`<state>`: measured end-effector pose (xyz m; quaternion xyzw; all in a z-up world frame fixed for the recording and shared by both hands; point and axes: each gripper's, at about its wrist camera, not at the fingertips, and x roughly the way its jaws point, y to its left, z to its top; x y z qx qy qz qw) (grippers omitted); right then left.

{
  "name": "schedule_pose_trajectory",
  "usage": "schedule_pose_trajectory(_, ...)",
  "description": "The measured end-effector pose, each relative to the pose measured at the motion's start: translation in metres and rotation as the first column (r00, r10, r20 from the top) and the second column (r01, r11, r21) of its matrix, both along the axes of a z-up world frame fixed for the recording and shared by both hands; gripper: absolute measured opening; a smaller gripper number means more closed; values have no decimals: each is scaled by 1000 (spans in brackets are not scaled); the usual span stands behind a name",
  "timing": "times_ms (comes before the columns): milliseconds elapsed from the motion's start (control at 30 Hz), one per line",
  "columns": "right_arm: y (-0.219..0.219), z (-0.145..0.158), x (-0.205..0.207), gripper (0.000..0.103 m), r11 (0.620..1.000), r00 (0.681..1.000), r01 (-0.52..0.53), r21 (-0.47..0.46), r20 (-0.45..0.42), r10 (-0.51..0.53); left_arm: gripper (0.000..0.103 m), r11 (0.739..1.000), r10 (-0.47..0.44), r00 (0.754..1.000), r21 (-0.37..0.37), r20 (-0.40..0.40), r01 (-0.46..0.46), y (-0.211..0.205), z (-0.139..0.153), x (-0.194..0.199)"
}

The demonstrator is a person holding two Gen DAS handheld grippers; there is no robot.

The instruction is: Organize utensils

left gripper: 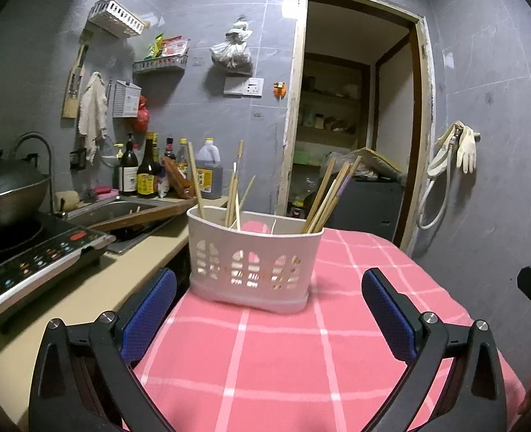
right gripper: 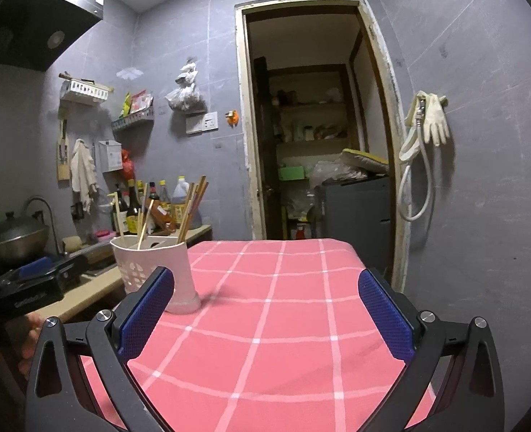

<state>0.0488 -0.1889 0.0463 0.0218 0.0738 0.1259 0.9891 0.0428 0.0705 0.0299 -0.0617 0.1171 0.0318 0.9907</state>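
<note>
Chopsticks (left gripper: pixel 328 194) are the utensils in question, and all that can be seen of them are already standing in the white holder (left gripper: pixel 254 262). Starting from the tongs: the left gripper (left gripper: pixel 269 300) is hanging with its blue pads spread wide and nothing between them, pointing straight at the holder, which is sitting just ahead on the pink checked tablecloth (left gripper: pixel 283 360). The right gripper (right gripper: pixel 265 309) is likewise gaping and empty, looking out over bare cloth, with the holder off to its left near the table's corner.

Chopsticks are leaning in two bunches, one at each end of the holder, tips fanning outward. No loose utensil is lying on the cloth in either view, so the sorting looks close to finished, perhaps complete; what remains may be only tidying or drawing back.

Beyond the table, the counter is carrying an induction cooker (left gripper: pixel 31 262), a wok (left gripper: pixel 9 190) and the sink (left gripper: pixel 121 208); two thin sticks seem to be resting in the sink, though distortion is making that uncertain. The holder's inner compartments are hidden behind its wall, and the table's near edge is cut off by the grippers.
</note>
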Motion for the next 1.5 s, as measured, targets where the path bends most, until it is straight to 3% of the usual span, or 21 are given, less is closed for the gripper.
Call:
schedule_pose_trajectory(233,0,-14,-16,103,997,997,70,-39,27,-69,101,999,26,1000,33,13,-26,-6,-16,-21)
schedule_pose_trajectory(500,-11,-27,-24,103,996,996,83,-15,-10,-83,101,999,-8,1000,38,24,7,-12,-28,-34)
schedule_pose_trajectory(1500,-12,-29,-27,103,996,996,84,-8,-14,-84,101,999,-18,999,33,34,17,-17,-28,-36)
